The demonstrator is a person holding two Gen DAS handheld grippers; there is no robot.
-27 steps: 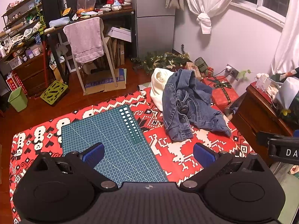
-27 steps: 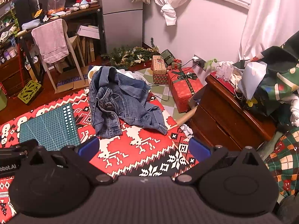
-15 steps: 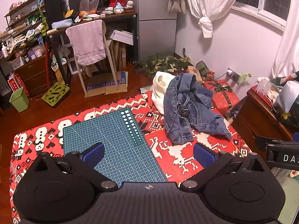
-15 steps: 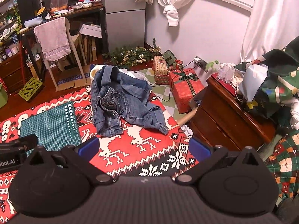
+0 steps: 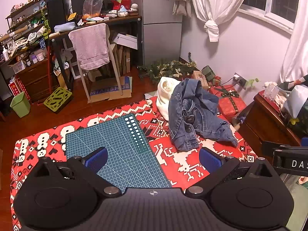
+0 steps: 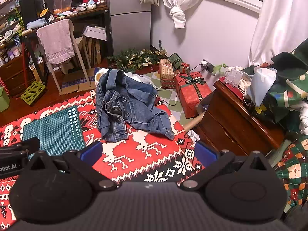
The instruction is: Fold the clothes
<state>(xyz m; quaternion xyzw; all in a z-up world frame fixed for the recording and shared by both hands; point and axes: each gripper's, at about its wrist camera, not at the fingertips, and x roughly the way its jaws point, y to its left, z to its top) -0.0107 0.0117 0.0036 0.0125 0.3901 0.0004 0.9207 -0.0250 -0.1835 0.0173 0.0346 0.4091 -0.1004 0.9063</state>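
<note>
Since the earlier pictures I have raised and tilted both cameras a little. In the left view, the denim jacket (image 5: 194,115) now sits slightly lower and more to the right, and more of the floor behind the surface (image 5: 173,159) shows. In the right view, the jacket (image 6: 125,105) has moved a little right and down, and the cutting mat (image 6: 52,129) shows more.
</note>
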